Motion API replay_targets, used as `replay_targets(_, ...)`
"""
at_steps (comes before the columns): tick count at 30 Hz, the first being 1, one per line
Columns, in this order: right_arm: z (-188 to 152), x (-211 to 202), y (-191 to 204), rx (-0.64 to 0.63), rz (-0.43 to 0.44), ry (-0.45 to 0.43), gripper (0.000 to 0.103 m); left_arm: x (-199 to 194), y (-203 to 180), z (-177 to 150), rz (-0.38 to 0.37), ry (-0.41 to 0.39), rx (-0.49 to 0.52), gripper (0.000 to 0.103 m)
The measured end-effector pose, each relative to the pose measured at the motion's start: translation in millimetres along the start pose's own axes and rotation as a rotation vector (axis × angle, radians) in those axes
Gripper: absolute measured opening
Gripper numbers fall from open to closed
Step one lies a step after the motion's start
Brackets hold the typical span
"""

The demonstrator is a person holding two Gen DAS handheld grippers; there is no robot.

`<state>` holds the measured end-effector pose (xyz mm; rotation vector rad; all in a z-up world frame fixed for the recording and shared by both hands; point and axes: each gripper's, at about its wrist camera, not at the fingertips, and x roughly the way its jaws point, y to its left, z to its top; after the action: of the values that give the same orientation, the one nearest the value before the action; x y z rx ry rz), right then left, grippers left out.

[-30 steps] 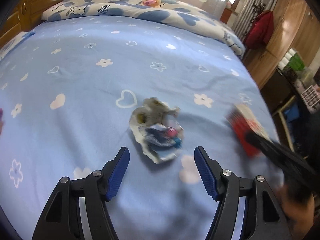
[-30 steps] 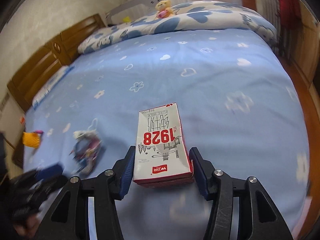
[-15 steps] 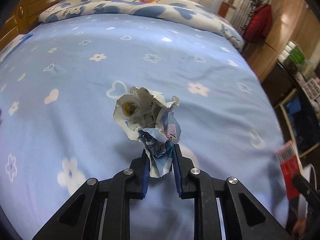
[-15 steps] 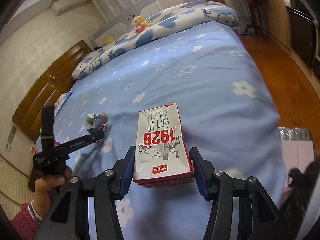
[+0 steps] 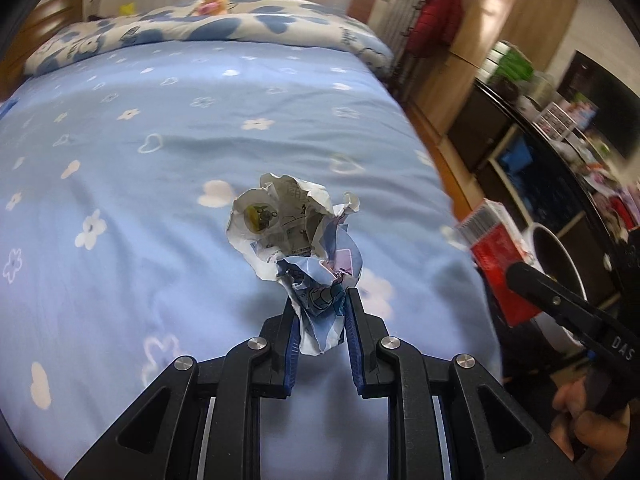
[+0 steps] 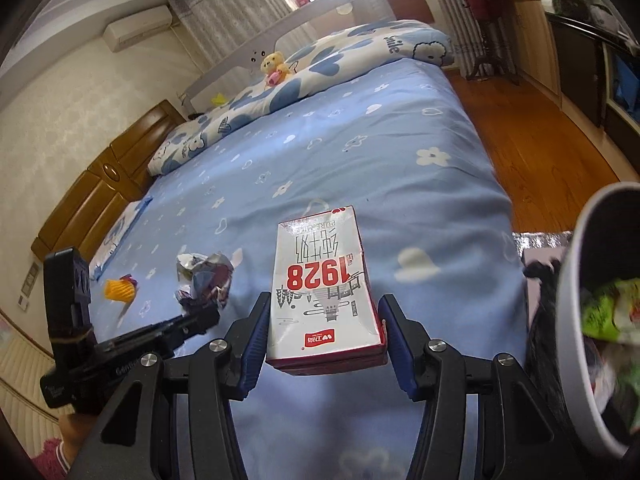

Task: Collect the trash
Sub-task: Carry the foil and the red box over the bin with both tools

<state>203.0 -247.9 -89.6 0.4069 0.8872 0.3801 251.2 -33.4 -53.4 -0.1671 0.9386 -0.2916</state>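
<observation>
Left hand-held gripper (image 5: 320,320): pinches only the crumpled wrapper's (image 5: 294,228) lower tail above the bed (image 5: 160,152); it could tear free.
Right hand-held gripper (image 6: 324,344): clamps milk carton (image 6: 322,288); may slip.
Right view only: bin (image 6: 576,320) beside bed, yellow scrap (image 6: 118,290) left.

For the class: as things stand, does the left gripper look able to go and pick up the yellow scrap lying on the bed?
Probably not yet. The left gripper is shut on the crumpled paper, so its jaws are occupied. The yellow scrap lies in the open on the bedsheet, with nothing covering it.
</observation>
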Motion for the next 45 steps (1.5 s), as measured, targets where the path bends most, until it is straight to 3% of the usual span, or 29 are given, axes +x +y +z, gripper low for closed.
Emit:
replay_targets(14,-36.7,-64.5,-16.3,0.047,-0.013,-0.081,0.054,-38.5,-51.6,-25.0,-0.049,-0.011,0.138,0.019)
replay_targets(26,-45.1,-106.3,-43.7,0.102,-0.062,-0.148,0.054,-39.4,-98.4,-27.1,-0.076,0.004,0.242,0.019)
replay_targets(45,-45.9,-150.8,-88.4,0.171,-0.128,-0.213,0.054,-25.3,-143.0,-17.1,-0.111,0.000,0.345,0.019)
